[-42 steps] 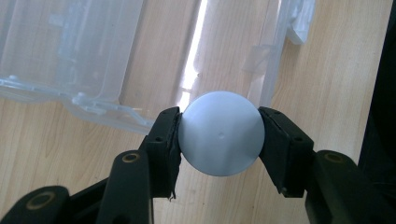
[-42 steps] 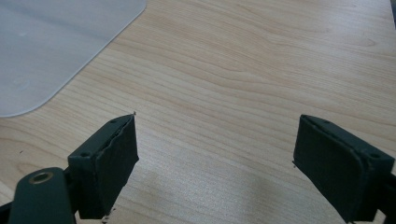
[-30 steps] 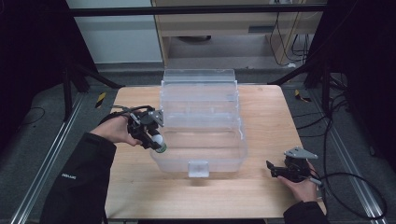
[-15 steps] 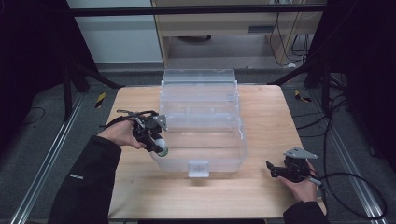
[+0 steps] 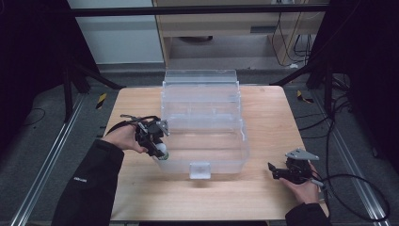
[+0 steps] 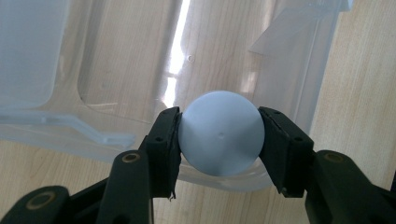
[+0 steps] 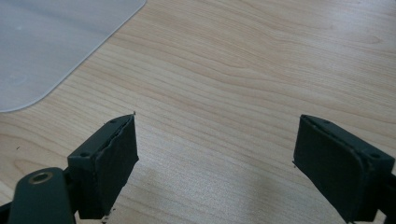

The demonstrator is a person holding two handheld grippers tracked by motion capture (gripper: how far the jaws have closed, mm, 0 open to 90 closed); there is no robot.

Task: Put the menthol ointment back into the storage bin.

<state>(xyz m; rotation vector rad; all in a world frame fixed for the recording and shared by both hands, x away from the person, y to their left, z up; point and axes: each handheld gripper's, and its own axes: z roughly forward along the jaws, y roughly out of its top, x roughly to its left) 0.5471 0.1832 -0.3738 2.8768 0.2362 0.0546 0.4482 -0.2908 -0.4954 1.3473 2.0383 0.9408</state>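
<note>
I see a wooden table from above, with a big clear plastic box standing in the middle of it. The box is open, and its clear lid stands up at the far side. A small clear latch sits on the near wall of the box.

My left gripper is at the left near corner of the box, held in the person's left hand. A black sleeve comes in from the bottom left. In the left gripper view, the two black jaws are closed tight on a small round ball. The ball is pale blue-white and smooth, with a tiny dot in the middle. One jaw presses on each side of it. Behind the ball I see the clear rim and floor of the box, with the wood showing through. From above, the ball looks to be right at the left near edge of the box. I cannot tell if it is over the rim or just beside it.

My right gripper is well apart from the box, near the right near corner of the table. The person's right hand holds it low, and its jaws point left. In the right gripper view, the jaws are wide apart with nothing between them, just bare wood below. A rounded corner of the clear box shows at the top left of that view.
</note>
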